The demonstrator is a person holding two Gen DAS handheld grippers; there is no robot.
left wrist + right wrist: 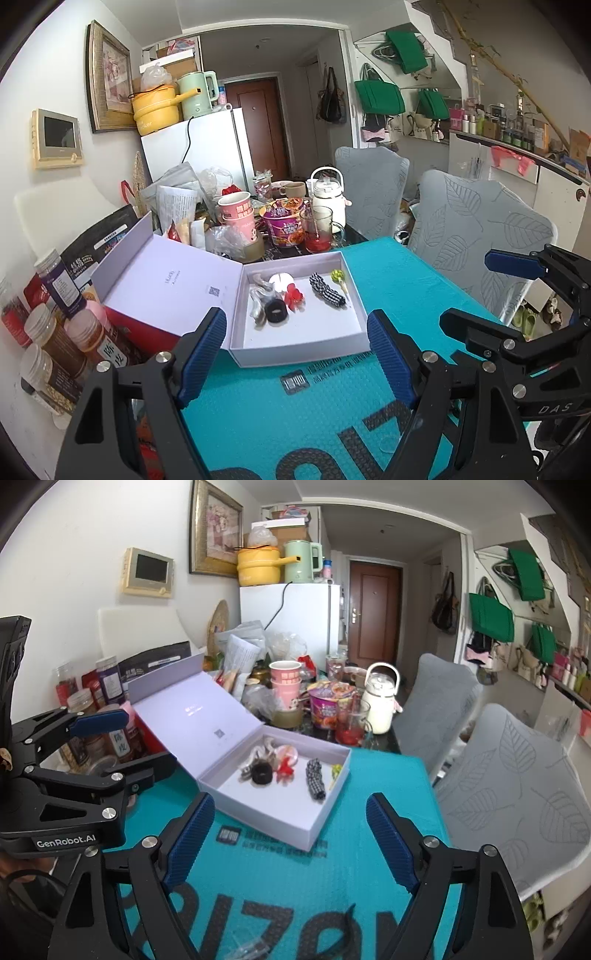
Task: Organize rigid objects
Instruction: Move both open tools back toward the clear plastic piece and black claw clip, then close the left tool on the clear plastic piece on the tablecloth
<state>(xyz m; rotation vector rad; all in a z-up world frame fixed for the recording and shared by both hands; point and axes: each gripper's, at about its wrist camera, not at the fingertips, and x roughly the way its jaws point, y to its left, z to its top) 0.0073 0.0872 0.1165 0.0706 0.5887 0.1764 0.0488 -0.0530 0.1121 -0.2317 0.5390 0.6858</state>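
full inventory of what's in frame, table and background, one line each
gift box: 1, lavender, open on teal mat, lid folded back left
black scrunchie: 1, in box
red hair clip: 1, in box
checked bow: 1, black-white, in box
green pin: 1, box's far right
teal mat: 1, covers near table
noodle cup: 1, purple, behind box
pink cups: stack, behind box
white kettle: 1, far table
jars: several, left edge
fridge: 1, white, back
chairs: 2, grey leaf covers, right
green bags: 3, wall
left gripper: open, empty
right gripper: open, empty
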